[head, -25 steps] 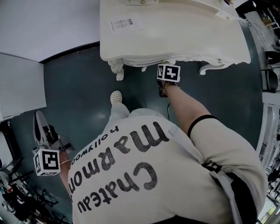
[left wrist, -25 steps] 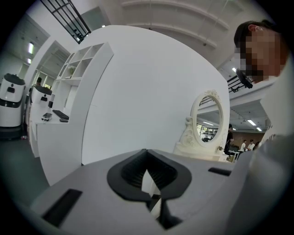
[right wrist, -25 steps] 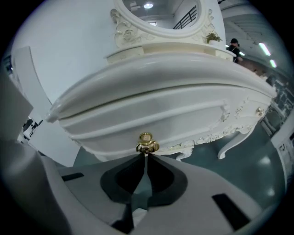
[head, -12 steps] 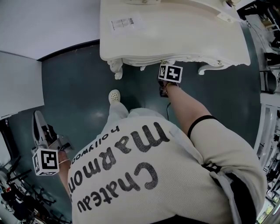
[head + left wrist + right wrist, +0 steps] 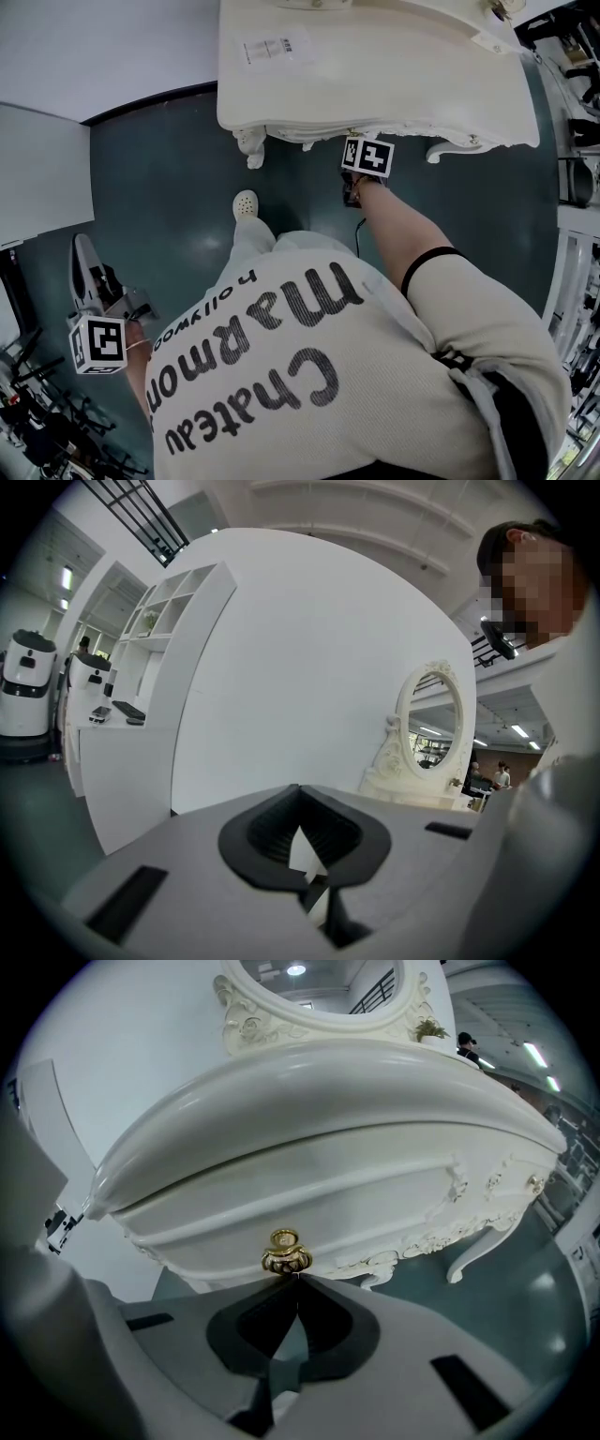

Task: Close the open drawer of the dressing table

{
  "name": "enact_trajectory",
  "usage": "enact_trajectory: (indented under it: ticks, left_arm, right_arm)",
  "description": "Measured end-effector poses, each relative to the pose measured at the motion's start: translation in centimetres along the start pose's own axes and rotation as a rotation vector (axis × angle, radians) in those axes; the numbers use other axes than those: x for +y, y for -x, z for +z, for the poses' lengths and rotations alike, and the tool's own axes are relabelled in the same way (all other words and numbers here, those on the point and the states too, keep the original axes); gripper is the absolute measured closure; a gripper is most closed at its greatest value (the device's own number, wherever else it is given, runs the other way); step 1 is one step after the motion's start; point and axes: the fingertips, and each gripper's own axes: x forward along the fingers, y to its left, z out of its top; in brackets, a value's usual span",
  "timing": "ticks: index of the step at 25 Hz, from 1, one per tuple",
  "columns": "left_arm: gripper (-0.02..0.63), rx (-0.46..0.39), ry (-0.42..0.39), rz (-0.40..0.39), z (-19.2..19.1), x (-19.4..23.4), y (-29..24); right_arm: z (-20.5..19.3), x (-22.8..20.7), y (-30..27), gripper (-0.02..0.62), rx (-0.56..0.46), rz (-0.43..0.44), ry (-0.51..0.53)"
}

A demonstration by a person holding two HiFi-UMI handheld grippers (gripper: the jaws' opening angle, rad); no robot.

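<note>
Dark teal floor (image 5: 169, 206) fills the middle of the head view; the white dressing table (image 5: 375, 84) spans its upper edge.

Right tool (image 5: 296, 1277): jaws clenched to a single point with nothing between them. The tips lie at the lower edge of the gold knob (image 5: 285, 1252), at the centre of the right gripper view. Whether they touch it or stop just short cannot be told.

The knob sits on the curved drawer front (image 5: 309, 1180), beneath the overhanging worktop (image 5: 328, 1072). A dark seam runs along the front's upper edge. How far the drawer stands out is not clear in either view.

Left tool (image 5: 300, 789): jaws likewise pressed together and empty. It is held low at the lower left of the head view, well apart from the table, and faces a white wall (image 5: 309, 649).

Step in hand, as judged: pushing the drawer home with the closed right tips.

- **Contact:** press squarely on the knob's face, or on the flat of the front just beside it. Under the knob, the tips may slip off the rounded metal.
- **Direction:** push straight along the drawer's travel, toward the top of the head view.
- **Pace:** go slowly, so that the drawer neither skews nor slams.
- **End point:** the front flush under the worktop edge.
</note>
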Motion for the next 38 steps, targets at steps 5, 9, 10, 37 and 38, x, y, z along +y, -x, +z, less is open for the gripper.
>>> enact_trajectory:
  ticks: [5,9,10,37,38]
  left_arm:
    - [0.600,0.002,0.002,0.017,0.0,0.6,0.0]
    - [0.599,-0.004,0.022,0.044,0.2,0.5,0.0]
    - [0.599,-0.003,0.024,0.046,0.2,0.5,0.0]
    - [0.598,0.069,0.037,-0.175,-4.9,-8.3,-2.1]
    - [0.599,0.072,0.037,-0.196,-5.2,-9.2,-2.3]
  right_arm:
    - [0.2,0.1,-0.3,0.569,0.007,-0.005,0.033]
    - [0.4,0.2,-0.2,0.569,0.006,0.001,0.050]
    - [0.4,0.2,-0.2,0.569,0.007,0.002,0.050]
    - [2.8,3.8,6.9,0.565,-0.238,0.214,-0.204]
    - [3.7,4.4,7.9,0.565,-0.277,0.253,-0.227]
